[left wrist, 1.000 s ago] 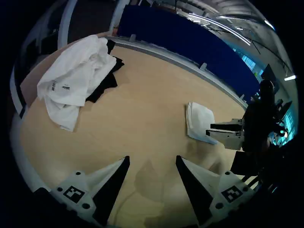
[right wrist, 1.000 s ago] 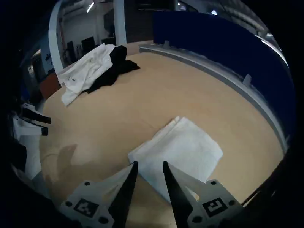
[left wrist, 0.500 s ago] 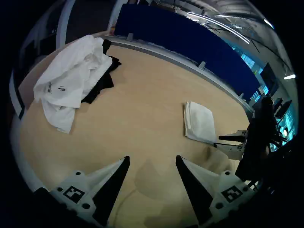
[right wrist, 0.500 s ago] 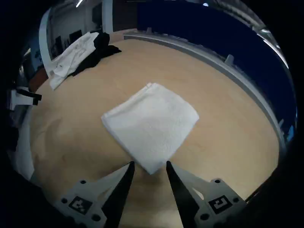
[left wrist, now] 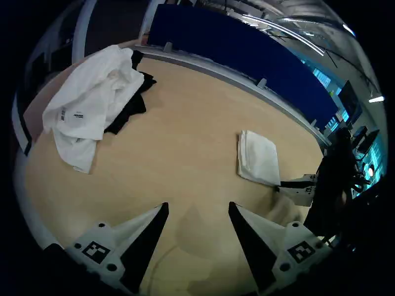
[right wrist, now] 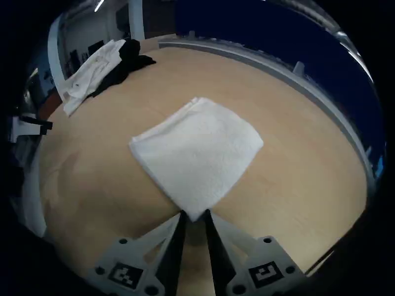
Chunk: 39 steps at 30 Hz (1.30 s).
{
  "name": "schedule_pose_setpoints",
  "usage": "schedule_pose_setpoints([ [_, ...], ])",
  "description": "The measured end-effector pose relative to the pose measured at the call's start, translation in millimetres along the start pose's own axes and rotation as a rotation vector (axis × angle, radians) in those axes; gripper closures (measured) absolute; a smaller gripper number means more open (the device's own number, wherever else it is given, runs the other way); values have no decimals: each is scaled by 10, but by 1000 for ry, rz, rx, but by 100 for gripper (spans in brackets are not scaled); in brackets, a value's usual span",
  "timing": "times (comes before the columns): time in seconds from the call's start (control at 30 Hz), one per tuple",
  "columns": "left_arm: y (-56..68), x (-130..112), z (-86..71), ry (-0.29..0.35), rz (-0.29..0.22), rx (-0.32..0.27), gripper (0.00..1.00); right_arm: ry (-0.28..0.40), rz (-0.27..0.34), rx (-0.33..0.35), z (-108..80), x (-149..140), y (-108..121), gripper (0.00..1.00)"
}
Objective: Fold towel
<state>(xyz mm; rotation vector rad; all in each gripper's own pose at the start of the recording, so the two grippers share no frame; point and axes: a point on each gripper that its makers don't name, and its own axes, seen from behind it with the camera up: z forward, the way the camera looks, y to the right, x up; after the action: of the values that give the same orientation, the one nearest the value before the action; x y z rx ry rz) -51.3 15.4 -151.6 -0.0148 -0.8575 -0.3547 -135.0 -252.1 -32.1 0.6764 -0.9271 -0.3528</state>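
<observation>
A white towel [right wrist: 197,148], folded into a thick square, lies flat on the wooden table [right wrist: 301,167]. My right gripper [right wrist: 194,215] is at the towel's near corner, its fingers drawn in and shut on that corner. In the left gripper view the towel [left wrist: 257,158] lies right of centre, with the right gripper [left wrist: 296,190] at its near edge. My left gripper [left wrist: 197,204] hovers open over bare table, well short of the towel, with nothing between its fingers.
A heap of white clothing [left wrist: 89,103] over a black garment [left wrist: 131,106] sits at the table's far left corner. A blue partition [left wrist: 237,44] runs along the far edge. A person's dark figure [left wrist: 338,182] stands at the right.
The right gripper's fingers have narrowed onto the towel's near corner. Before that it drew back from over the towel. The left gripper has hardly moved.
</observation>
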Motion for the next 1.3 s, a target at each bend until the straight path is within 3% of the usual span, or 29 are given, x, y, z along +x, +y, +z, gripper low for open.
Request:
schedule_pose_setpoints([
  [0.17,8,3,6,0,0,-2,10,2,-9,-28,-25,-6,53,92],
  [0.33,32,2,10,-2,8,-6,10,31,-2,-29,-74,63,76,93],
  [0.5,83,29,8,0,19,-16,10,91,11,-37,-240,294,114,94],
  [0.97,302,323,1,45,52,-53,10,311,36,-38,-1171,1281,301,94],
  [1.3,474,340,17,45,70,-83,10,326,30,-107,-1822,1215,815,95],
])
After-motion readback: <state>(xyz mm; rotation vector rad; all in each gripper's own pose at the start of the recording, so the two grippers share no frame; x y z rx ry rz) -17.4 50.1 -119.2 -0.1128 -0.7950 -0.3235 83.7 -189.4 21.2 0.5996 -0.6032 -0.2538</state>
